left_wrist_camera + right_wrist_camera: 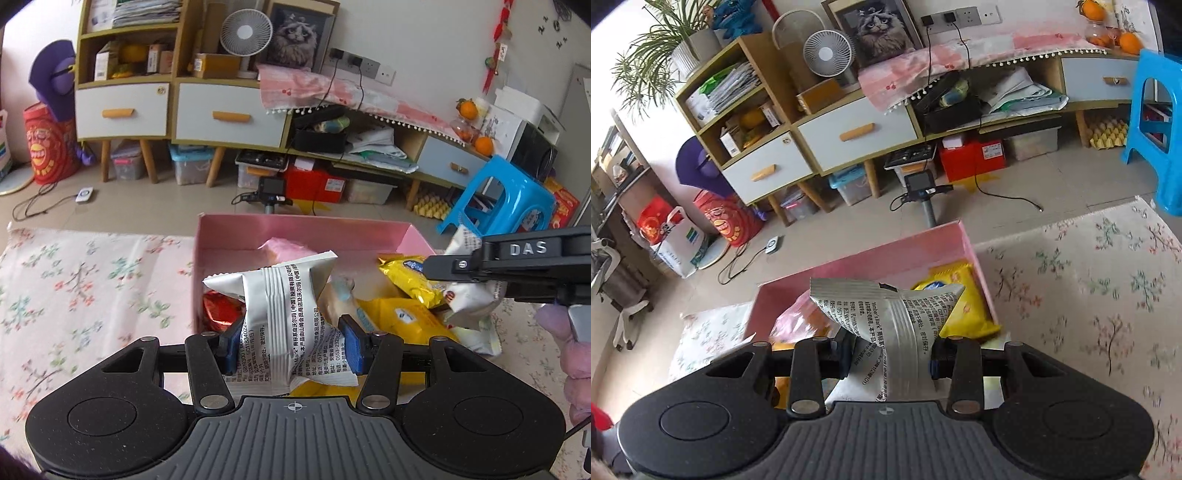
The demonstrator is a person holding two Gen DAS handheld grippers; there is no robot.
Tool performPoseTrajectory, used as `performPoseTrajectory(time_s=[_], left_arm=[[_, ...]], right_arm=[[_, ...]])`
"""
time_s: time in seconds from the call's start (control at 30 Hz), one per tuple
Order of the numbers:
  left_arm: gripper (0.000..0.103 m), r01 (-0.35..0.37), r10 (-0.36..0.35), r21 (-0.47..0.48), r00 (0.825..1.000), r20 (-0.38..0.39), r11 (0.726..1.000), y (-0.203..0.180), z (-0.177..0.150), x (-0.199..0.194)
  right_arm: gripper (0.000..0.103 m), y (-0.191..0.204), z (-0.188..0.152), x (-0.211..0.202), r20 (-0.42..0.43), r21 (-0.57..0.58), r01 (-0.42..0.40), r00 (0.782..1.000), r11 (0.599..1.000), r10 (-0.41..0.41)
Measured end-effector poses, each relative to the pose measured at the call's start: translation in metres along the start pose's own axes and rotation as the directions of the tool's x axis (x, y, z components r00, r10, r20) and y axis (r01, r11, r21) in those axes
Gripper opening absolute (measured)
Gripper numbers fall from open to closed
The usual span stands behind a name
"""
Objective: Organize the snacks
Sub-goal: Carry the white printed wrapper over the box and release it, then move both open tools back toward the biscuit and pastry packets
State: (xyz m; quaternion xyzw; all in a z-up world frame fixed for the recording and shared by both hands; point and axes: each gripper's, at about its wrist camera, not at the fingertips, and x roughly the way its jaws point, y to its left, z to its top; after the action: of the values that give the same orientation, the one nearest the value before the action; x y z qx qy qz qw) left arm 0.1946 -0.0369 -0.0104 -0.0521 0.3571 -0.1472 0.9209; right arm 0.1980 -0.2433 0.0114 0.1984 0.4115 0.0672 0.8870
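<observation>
In the left wrist view, a floral tablecloth (92, 280) fills the left of the frame. At centre stands an open pink box (303, 232), and low in the frame the left gripper (291, 343) is clenched on a white snack packet (280, 295), its blue pads pinching the wrapper's crumpled middle so the printed back faces the camera above the box's near edge. Inside the box lie a red foil snack (218, 310) at the left and yellow packets (406, 273) to the right. At the right edge the right gripper (465, 273) reaches in sideways with another white packet (465, 295); its far end is partly hidden.

In the right wrist view, that gripper's pads clamp the second white packet, held over the box's pink interior, with one yellow packet beyond it and tablecloth at the right.
</observation>
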Motion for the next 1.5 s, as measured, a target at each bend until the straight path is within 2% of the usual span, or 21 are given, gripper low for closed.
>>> performPoseTrajectory(time_s=[0.33, 0.4, 0.57, 0.7, 0.8, 1.1, 1.5], left_arm=[[0.052, -0.007, 0.006, 0.037, 1.000, 0.030, 0.999, -0.006, -0.002, 0.004], [0.054, -0.006, 0.005, 0.030, 1.000, 0.031, 1.000, -0.005, -0.002, 0.001], [0.073, -0.007, 0.006, 0.021, 0.999, 0.043, 1.000, -0.002, 0.000, -0.009], [0.077, -0.013, 0.011, 0.029, 0.999, 0.042, 0.999, -0.001, -0.002, -0.020], [0.082, -0.016, 0.014, 0.037, 0.999, 0.044, 0.999, -0.001, -0.005, -0.030], [0.089, -0.015, 0.012, 0.068, 0.999, 0.038, 0.998, -0.005, -0.019, -0.061], [0.094, -0.022, 0.024, 0.143, 1.000, -0.019, 0.990, -0.012, -0.059, -0.095]], right_arm=[[0.029, -0.009, 0.003, 0.011, -0.006, 0.005, 0.013, 1.000, 1.000, -0.013], [0.035, -0.009, 0.004, 0.009, -0.002, 0.002, 0.017, 1.000, 1.000, -0.017], [0.051, -0.007, 0.003, 0.000, 0.009, -0.001, 0.015, 1.000, 1.000, -0.015], [0.064, -0.006, 0.002, -0.012, 0.024, 0.001, 0.019, 1.000, 1.000, -0.019], [0.068, -0.006, -0.001, -0.022, 0.033, 0.000, 0.023, 0.999, 1.000, -0.023], [0.079, -0.011, -0.014, -0.053, 0.046, -0.005, 0.053, 0.998, 0.999, -0.052], [0.086, -0.006, -0.049, -0.089, 0.053, -0.074, 0.105, 0.993, 0.992, -0.101]])
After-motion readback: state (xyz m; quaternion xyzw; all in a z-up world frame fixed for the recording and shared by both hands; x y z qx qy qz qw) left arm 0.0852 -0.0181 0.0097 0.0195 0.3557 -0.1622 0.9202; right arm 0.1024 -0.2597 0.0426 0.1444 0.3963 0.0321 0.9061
